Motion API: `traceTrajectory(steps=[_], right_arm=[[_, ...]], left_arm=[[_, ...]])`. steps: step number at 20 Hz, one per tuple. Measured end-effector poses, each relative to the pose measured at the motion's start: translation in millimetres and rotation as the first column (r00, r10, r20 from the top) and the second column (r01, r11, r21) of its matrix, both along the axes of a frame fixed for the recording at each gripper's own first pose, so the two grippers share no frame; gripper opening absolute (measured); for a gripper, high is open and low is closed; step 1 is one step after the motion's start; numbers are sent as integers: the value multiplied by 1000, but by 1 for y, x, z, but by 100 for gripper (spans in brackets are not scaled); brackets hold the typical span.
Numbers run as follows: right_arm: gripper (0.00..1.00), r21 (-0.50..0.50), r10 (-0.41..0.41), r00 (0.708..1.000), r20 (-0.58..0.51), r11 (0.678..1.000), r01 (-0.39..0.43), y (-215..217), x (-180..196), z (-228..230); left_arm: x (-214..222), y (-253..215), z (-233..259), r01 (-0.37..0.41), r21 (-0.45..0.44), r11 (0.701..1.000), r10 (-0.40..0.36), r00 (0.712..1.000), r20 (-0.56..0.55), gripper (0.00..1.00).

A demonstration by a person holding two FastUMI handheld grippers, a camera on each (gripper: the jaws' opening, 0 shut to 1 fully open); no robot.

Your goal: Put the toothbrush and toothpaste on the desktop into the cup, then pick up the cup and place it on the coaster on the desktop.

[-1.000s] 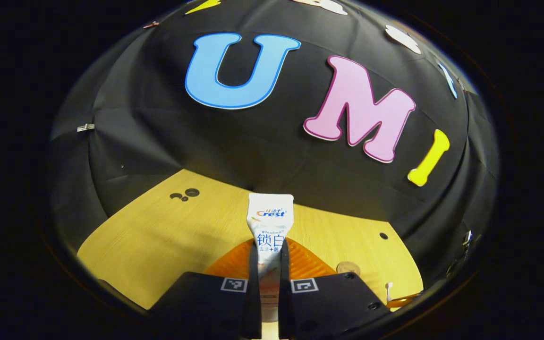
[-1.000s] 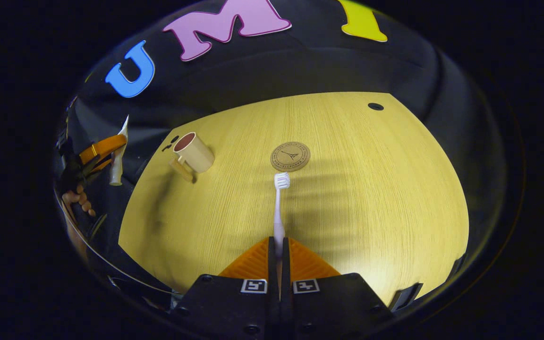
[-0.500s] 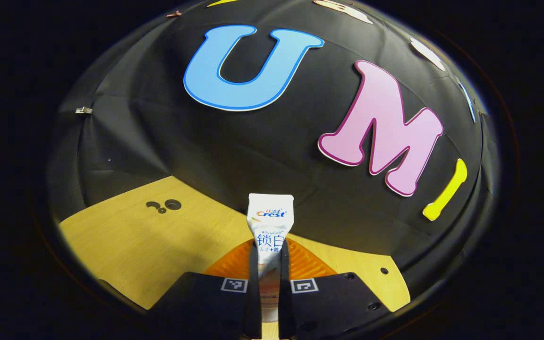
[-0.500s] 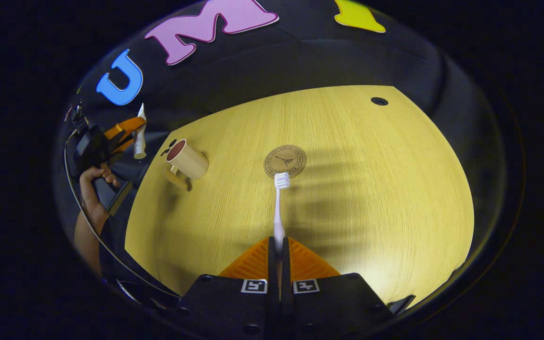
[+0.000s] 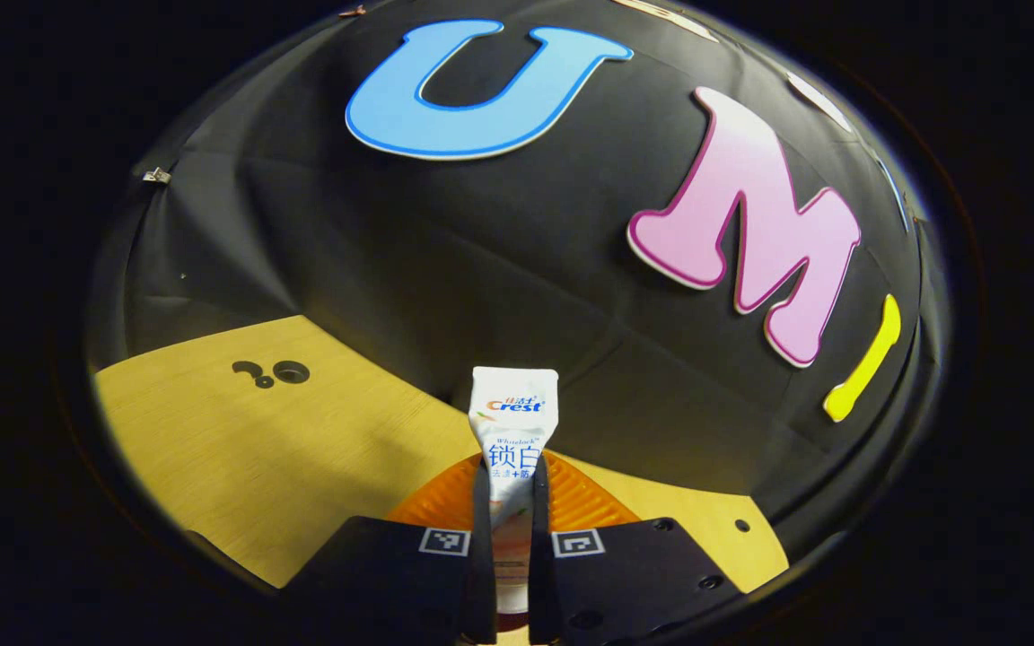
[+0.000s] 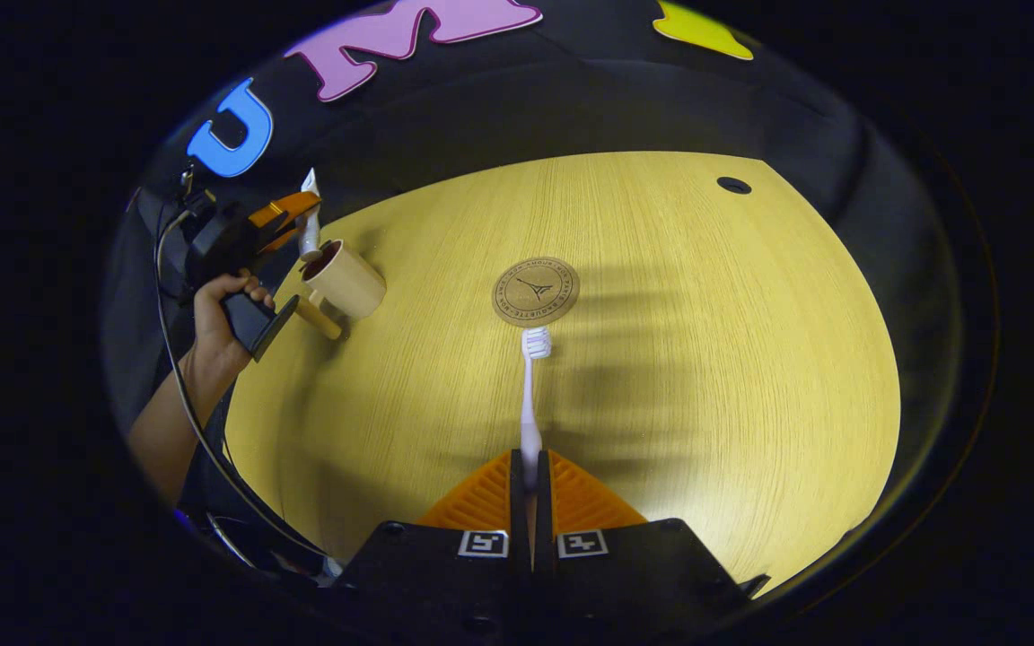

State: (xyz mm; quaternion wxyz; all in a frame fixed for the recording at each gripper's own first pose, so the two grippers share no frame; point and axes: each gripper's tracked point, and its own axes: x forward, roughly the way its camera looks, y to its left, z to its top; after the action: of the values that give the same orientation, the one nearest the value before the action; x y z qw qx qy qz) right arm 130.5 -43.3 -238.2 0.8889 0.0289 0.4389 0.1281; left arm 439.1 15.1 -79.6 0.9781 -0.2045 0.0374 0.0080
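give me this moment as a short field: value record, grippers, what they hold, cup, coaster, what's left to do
left gripper: shut on the white toothpaste tube, held above the cup's mouth in the right gripper view
right gripper: shut on the white toothbrush, bristle end pointing away from the gripper
cup: beige mug with handle, upright on the light wooden desktop
coaster: round brown coaster, bare, apart from the mug
left to do: both items into the mug, then mug onto coaster
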Motion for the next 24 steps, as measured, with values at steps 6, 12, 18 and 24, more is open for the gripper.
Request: traceTrajectory(steps=[6, 12, 18, 24], right_arm=[[5, 4, 31, 999, 17, 1000, -31, 9, 4, -2], [5, 59, 84, 992, 93, 994, -90, 33, 18, 9], [5, 148, 80, 977, 197, 983, -110, 70, 48, 46], [5, 142, 134, 930, 343, 971, -192, 128, 88, 98]], left_arm=[[-3, -3, -22, -6, 19, 1000, 7, 998, -66, 27], [-63, 7, -2, -23, 112, 993, 35, 993, -110, 98], [-175, 25, 9, -43, 237, 970, 73, 990, -120, 98], [-260, 23, -29, -5, 213, 977, 46, 981, -188, 98]])
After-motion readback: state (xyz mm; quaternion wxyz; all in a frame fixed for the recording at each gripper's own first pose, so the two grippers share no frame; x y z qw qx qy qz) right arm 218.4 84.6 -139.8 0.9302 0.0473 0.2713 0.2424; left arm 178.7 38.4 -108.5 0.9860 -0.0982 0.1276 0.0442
